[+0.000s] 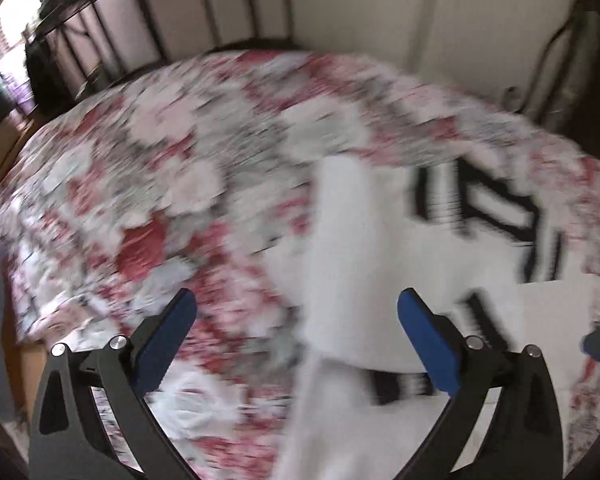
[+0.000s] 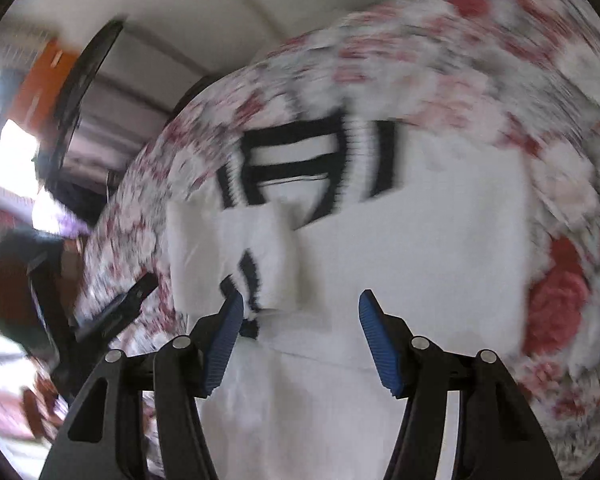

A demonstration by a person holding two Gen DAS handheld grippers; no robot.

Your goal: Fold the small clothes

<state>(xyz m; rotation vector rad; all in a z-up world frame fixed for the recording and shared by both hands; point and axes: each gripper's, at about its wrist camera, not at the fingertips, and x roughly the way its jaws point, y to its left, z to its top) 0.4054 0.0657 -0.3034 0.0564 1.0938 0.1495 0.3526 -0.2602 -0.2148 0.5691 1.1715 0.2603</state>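
A small white shirt [image 1: 400,256] with a black-and-white striped collar and cuffs lies on the floral bedspread [image 1: 148,184]. In the right wrist view the shirt [image 2: 412,248] has one sleeve [image 2: 236,240] folded in over its body. My left gripper [image 1: 296,300] is open and empty, hovering over the shirt's left edge. My right gripper [image 2: 302,300] is open and empty just above the shirt, its left finger near the striped cuff [image 2: 246,276]. Both views are blurred by motion.
The bed has a dark metal frame with bars [image 1: 148,20] at the far side against a white wall. A wooden floor edge [image 1: 4,148] shows at the left. The other gripper [image 2: 116,304] shows at the bed's left edge.
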